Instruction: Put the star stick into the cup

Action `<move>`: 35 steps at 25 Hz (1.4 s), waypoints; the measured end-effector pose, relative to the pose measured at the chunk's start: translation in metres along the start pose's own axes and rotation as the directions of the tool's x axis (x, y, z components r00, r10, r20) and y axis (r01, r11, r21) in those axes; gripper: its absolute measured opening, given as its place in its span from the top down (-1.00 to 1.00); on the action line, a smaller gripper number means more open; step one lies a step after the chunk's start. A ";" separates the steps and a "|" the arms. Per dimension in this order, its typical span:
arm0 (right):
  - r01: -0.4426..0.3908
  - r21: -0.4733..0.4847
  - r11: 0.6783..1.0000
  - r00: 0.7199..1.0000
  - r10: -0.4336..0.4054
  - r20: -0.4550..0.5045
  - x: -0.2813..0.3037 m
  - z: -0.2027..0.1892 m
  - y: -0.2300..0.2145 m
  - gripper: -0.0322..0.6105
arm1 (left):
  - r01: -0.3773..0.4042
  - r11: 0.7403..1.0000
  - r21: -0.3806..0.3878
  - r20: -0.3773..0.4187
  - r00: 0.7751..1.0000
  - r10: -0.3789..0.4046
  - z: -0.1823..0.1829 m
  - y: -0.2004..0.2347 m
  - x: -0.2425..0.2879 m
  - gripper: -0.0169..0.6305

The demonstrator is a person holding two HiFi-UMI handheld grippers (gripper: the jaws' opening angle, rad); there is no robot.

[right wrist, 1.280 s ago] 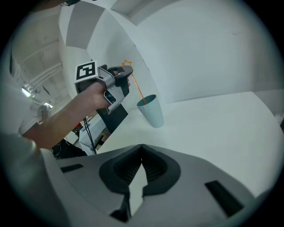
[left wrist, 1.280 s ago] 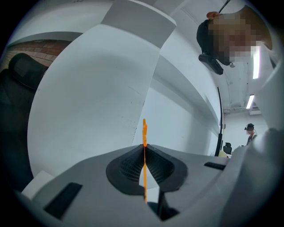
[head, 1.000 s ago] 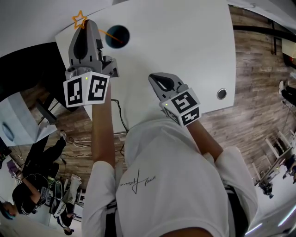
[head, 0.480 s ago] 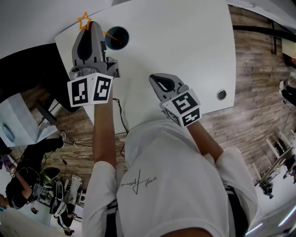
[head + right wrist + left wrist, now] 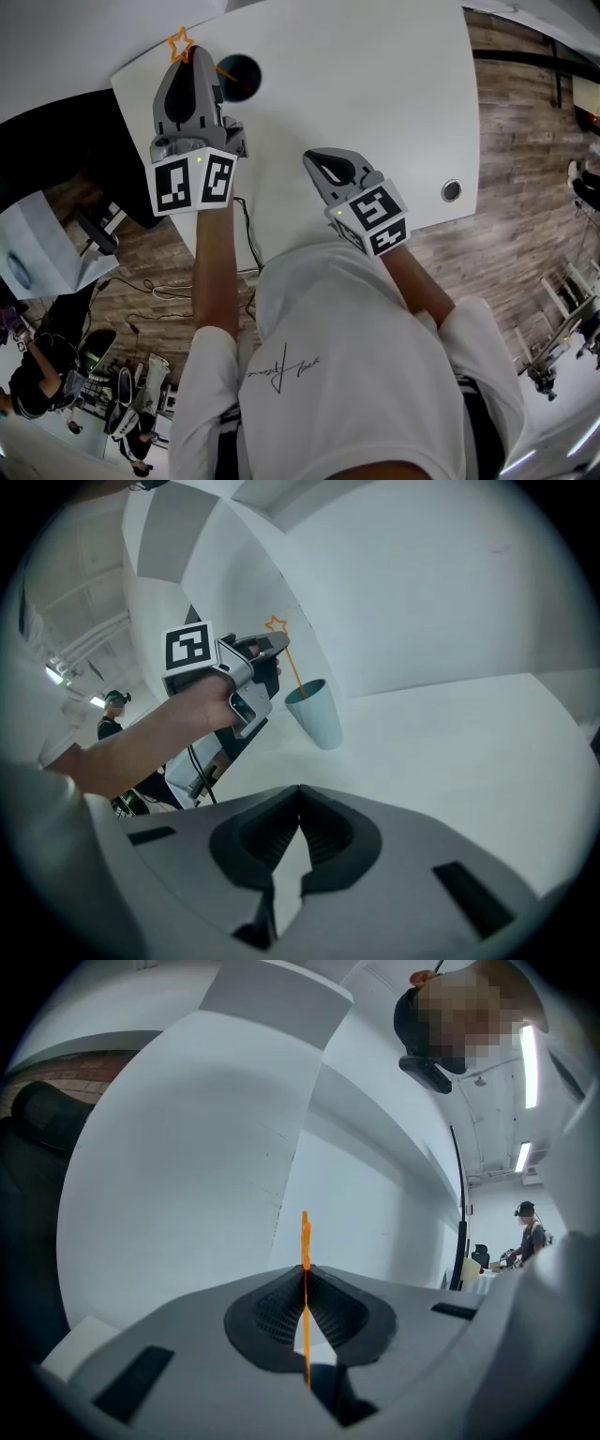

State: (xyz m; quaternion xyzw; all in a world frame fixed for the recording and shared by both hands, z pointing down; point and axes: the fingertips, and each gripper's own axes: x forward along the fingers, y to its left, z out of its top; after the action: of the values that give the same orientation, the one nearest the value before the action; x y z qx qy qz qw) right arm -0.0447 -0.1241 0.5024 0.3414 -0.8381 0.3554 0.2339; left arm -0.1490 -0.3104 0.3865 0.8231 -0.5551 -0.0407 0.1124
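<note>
Left gripper (image 5: 305,1274) is clamped right down on the star stick (image 5: 305,1237), pinching the thin orange shaft a little below the star and pointing out level over the far corner of the table (image 5: 375,103). In the right gripper view the stick slants down from those jaws, and its bottom end looks to be just inside the mouth of the blue cup (image 5: 317,714). My worry is that slant. If it gets let go like this, I reckon the top-heavy star end could lever over the rim and flip the stick back out. Any sideways drag on the shaft could also tip the cup, which looks light and sits not far from the table's corner. The right gripper (image 5: 298,808) is closed on nothing, well away near the body, so nothing's steadying that cup.
</note>
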 end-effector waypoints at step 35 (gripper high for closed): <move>0.005 -0.030 1.000 0.999 -0.004 0.045 -0.018 0.008 0.007 0.88 | 0.002 0.999 0.051 -0.092 0.996 0.003 -0.029 -0.013 -0.009 0.91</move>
State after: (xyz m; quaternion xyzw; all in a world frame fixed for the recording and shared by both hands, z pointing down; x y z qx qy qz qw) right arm -0.0388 -0.1196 0.4830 0.3476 -0.8476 0.3346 0.2210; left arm -0.1349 -0.2932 0.4112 0.8267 -0.5503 0.0114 0.1170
